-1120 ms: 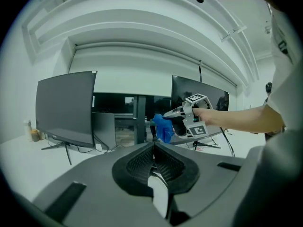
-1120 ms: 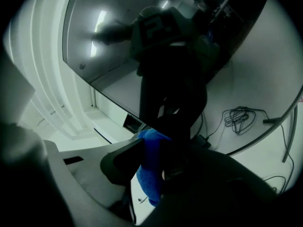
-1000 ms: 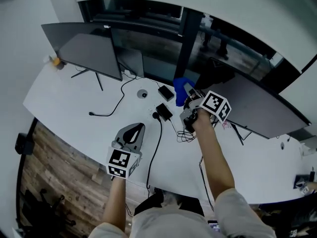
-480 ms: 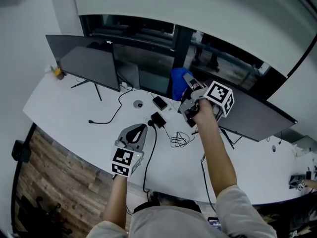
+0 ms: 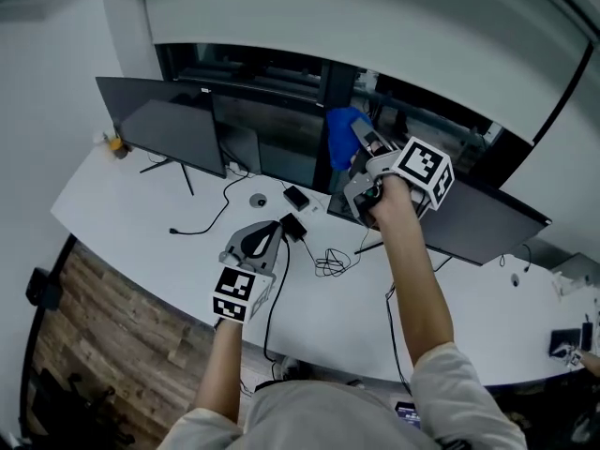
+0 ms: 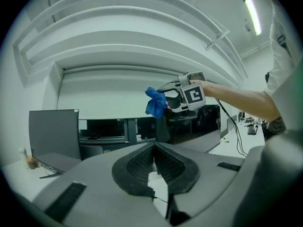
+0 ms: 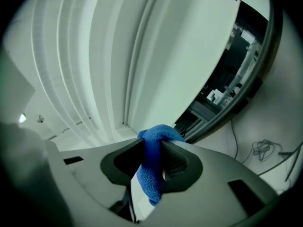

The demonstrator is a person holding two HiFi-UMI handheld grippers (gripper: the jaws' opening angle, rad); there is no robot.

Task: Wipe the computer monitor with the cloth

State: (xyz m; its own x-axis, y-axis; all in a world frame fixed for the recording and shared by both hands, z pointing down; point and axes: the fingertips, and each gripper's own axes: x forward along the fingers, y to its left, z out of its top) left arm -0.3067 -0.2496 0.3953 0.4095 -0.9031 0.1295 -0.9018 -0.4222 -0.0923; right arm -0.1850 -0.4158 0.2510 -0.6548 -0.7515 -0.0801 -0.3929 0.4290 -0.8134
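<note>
My right gripper (image 5: 363, 144) is raised in front of the dark monitors and is shut on a blue cloth (image 5: 339, 131). In the right gripper view the cloth (image 7: 152, 161) is bunched between the jaws of that gripper (image 7: 152, 144) and hangs below them. The cloth sits near the top edge of the middle monitor (image 5: 279, 146), where it meets the long right monitor (image 5: 483, 223); I cannot tell if it touches. My left gripper (image 5: 270, 232) hovers low over the white desk (image 5: 141, 216), shut and empty. The left gripper view shows the left gripper (image 6: 154, 146), with the right gripper (image 6: 176, 97) and the cloth (image 6: 155, 103) ahead.
A third monitor (image 5: 164, 120) stands at the left on a thin stand. Black power bricks (image 5: 292, 225), a cable tangle (image 5: 330, 265) and a small round puck (image 5: 259, 200) lie on the desk. The desk's curved front edge borders a wood floor (image 5: 103, 345).
My right gripper has lifted the blue cloth from just above the desk up to the monitors' upper edge. The left gripper has stayed near the same spot.
</note>
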